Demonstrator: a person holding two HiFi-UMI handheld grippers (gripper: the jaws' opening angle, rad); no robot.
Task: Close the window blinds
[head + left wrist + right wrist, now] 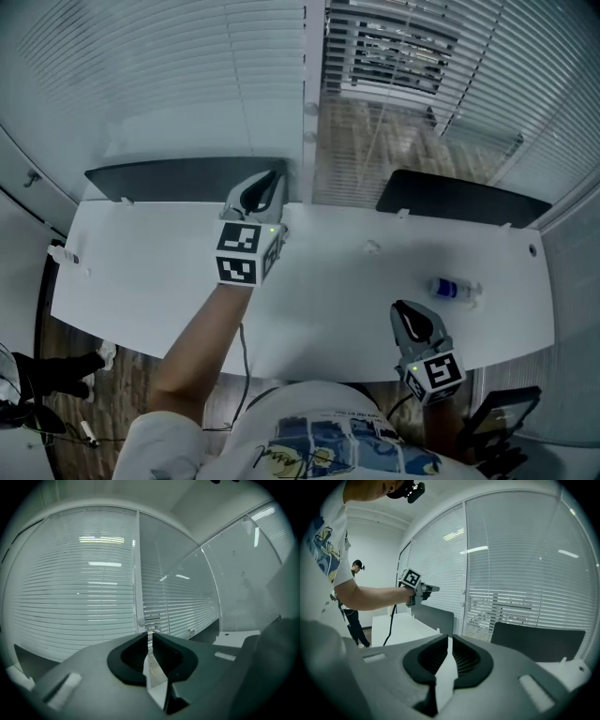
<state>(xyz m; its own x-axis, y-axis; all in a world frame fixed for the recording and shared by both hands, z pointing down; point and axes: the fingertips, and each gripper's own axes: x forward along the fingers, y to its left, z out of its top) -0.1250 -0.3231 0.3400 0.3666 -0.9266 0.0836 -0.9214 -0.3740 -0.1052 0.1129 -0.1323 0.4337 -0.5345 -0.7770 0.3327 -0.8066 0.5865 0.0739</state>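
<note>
Over the tabletop, I'm holding left tongs and right tongs narrow, with the right blind not yet closed.

The left gripper, jaws nearly together, faces white blinds.

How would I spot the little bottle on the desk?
Look at the long white desk under the blinds. Near its right end, beyond the right gripper, lies a small clear bottle with a blue label, the only blue thing on the desk.
</note>
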